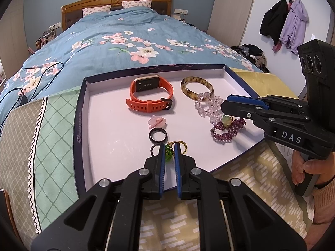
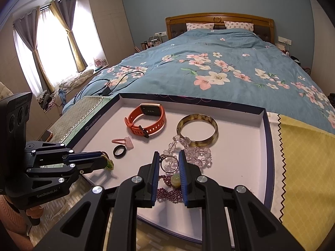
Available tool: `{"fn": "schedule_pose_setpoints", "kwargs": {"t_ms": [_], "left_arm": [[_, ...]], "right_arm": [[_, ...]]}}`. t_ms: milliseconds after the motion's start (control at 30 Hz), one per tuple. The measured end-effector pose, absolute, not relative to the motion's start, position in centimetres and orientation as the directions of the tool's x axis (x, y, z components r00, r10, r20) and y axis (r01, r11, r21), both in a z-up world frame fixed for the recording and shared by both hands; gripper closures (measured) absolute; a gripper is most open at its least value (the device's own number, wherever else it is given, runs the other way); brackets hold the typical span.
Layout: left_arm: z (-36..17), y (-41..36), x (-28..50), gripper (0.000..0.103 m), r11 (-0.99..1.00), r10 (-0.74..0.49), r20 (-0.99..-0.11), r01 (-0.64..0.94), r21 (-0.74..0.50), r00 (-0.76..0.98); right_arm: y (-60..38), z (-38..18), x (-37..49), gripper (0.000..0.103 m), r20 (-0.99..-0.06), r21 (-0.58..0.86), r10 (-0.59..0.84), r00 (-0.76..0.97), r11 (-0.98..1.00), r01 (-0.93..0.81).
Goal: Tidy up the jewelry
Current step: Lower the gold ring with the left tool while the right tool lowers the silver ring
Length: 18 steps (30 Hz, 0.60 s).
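A shallow white tray (image 1: 80, 113) (image 2: 263, 125) lies on cloths at the foot of a bed. It holds an orange watch (image 1: 150, 96) (image 2: 146, 121), a brown bangle (image 1: 196, 87) (image 2: 197, 129), a clear crystal bracelet (image 1: 209, 106) (image 2: 196, 154), a purple bead bracelet (image 1: 226, 132) (image 2: 169, 194), a black ring (image 1: 158, 141) (image 2: 114, 152) and a pink hair clip (image 1: 157, 123) (image 2: 123, 141). My left gripper (image 1: 169, 148) (image 2: 103, 156) is shut on a green-and-gold beaded piece (image 1: 168, 153) (image 2: 109, 164) at the tray's near edge. My right gripper (image 2: 168, 156) (image 1: 225, 104) is shut on a silver ring (image 2: 165, 169) just above the purple bracelet.
A blue floral quilt (image 1: 129, 41) covers the bed beyond the tray. A black cable (image 2: 108, 85) lies on the quilt at the left. A green patterned cloth (image 1: 54, 125) and a yellow cloth (image 2: 303, 150) flank the tray. A person's hand (image 1: 301, 173) holds the right gripper's handle.
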State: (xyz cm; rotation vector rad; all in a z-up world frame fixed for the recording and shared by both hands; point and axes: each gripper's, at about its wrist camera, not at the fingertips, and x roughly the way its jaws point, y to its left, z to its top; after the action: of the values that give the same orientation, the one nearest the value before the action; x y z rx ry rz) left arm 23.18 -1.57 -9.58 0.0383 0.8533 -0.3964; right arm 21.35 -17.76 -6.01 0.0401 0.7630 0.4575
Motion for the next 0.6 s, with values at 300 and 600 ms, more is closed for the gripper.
{"fn": "schedule_pose_setpoints", "kwargs": {"t_ms": [300, 600], "left_arm": [[-9.77, -1.7, 23.39, 0.094, 0.928, -0.323, -0.742, 0.352, -0.124, 0.588], [-9.76, -1.65, 23.36, 0.094, 0.928, -0.321, -0.742, 0.351, -0.123, 0.588]], "right_arm": [[-17.84, -6.28, 21.38, 0.087, -0.665, 0.193, 0.404, 0.628, 0.906, -0.378], [-17.92, -6.23, 21.5, 0.087, -0.668, 0.192, 0.399, 0.629, 0.908, -0.372]]}}
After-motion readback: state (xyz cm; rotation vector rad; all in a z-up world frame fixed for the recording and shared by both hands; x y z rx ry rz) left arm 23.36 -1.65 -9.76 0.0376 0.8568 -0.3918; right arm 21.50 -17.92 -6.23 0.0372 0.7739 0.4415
